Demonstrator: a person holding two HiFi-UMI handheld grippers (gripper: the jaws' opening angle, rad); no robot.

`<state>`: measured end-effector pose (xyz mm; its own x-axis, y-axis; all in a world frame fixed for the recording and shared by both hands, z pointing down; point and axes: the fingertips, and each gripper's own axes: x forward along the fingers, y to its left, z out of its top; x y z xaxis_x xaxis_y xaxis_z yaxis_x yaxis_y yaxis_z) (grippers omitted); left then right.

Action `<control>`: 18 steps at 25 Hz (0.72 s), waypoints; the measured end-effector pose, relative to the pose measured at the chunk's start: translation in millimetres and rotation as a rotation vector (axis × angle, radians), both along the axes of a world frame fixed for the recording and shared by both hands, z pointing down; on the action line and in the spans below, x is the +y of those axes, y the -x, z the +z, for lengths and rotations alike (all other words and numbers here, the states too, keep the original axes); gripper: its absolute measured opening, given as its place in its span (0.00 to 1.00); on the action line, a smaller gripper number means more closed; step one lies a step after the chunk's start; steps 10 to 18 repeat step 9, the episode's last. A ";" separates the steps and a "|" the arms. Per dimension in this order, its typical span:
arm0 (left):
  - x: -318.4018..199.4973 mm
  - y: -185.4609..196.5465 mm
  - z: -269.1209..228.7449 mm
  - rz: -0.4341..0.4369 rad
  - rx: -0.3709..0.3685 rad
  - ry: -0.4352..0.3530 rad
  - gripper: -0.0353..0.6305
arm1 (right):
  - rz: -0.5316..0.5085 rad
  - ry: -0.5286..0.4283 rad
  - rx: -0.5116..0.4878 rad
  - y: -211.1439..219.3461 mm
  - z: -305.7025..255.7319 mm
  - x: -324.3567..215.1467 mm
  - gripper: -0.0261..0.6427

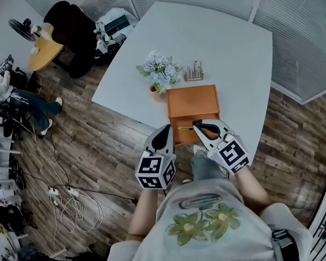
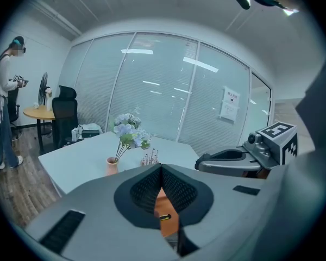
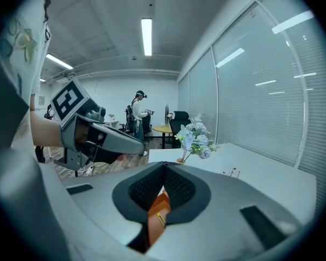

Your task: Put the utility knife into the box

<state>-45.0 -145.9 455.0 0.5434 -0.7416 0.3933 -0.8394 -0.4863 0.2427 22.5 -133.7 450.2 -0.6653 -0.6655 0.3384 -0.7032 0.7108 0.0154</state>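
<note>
Left gripper: jaws closed pad to pad with nothing between them; it is held off the worktop's near edge, left of the box.
Right gripper: jaws also pressed together and empty; the tips are over the near part of the box.
Utility knife: yellow, lying crosswise in the near part of the orange box, just beside the right gripper's tips and free of both grippers.
Head view only: the whole layout. The box sits at the worktop's near edge, with a vase of pale flowers and a small rack of pins just behind it. The person's flower-print shirt and the cables on the wood floor also show.
Left gripper view only: a slit below the closed tips shows a strip of the box and the knife. The right gripper is seen side-on. A second person stands by a round table, a black chair and a fan.
Right gripper view only: the same slit view of the knife under the shut tips. The left gripper's marker cube is close at the left.
Writing: a sheet on the glass wall has print too small to read. The marker cubes carry only black-and-white square patterns.
</note>
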 end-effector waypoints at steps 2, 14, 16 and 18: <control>-0.1 0.3 0.3 0.000 -0.001 0.001 0.06 | 0.000 0.000 0.004 -0.2 0.7 0.1 0.04; -5.9 -0.3 4.3 -0.001 -0.005 0.003 0.06 | -0.002 0.001 0.013 -2.2 5.6 -5.5 0.04; -5.9 -0.3 4.3 -0.001 -0.005 0.003 0.06 | -0.002 0.001 0.013 -2.2 5.6 -5.5 0.04; -5.9 -0.3 4.3 -0.001 -0.005 0.003 0.06 | -0.002 0.001 0.013 -2.2 5.6 -5.5 0.04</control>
